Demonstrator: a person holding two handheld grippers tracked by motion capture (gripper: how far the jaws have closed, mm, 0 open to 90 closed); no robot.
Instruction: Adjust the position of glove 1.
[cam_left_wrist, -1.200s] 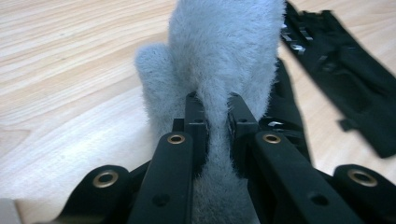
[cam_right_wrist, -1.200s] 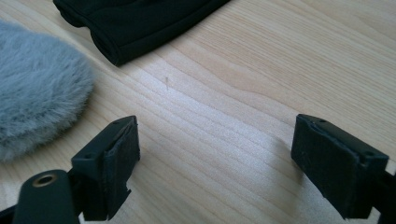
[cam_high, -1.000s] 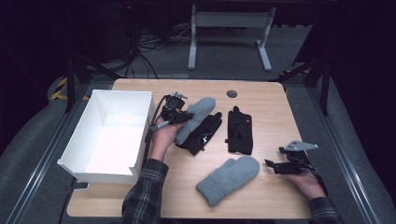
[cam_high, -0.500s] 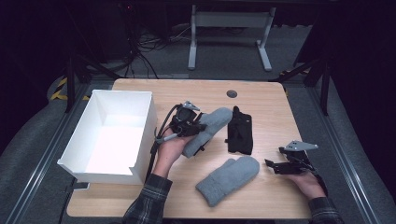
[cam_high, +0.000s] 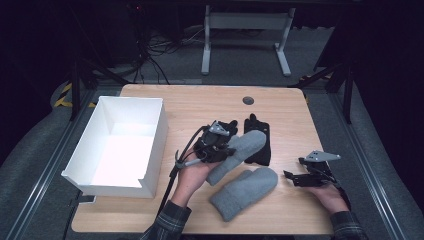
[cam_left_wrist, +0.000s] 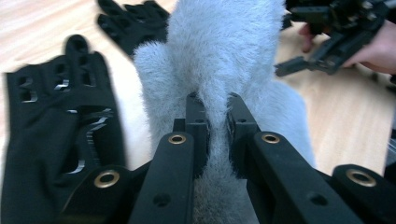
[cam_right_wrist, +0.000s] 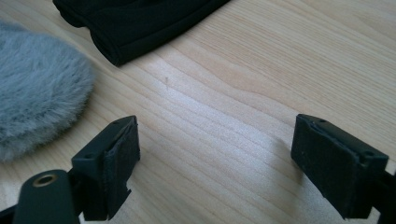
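While the left tongs (cam_left_wrist: 212, 135) clamp a grey mitten (cam_high: 239, 150) lifted off the tabletop (cam_high: 200, 102), the right tongs (cam_right_wrist: 215, 163) rest apart, empty. Next, I judge, comes carrying it left to the white box (cam_high: 155, 145), then letting go.

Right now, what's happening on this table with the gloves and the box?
A person is sorting gloves. The left gripper has its fingers shut on a grey mitten, pinching the fleece near the middle of the table. The second grey mitten lies flat nearer the person, and two black gloves lie beside the held one. The right gripper rests open on the wood, holding nothing. The white box at the left has nothing showing inside.
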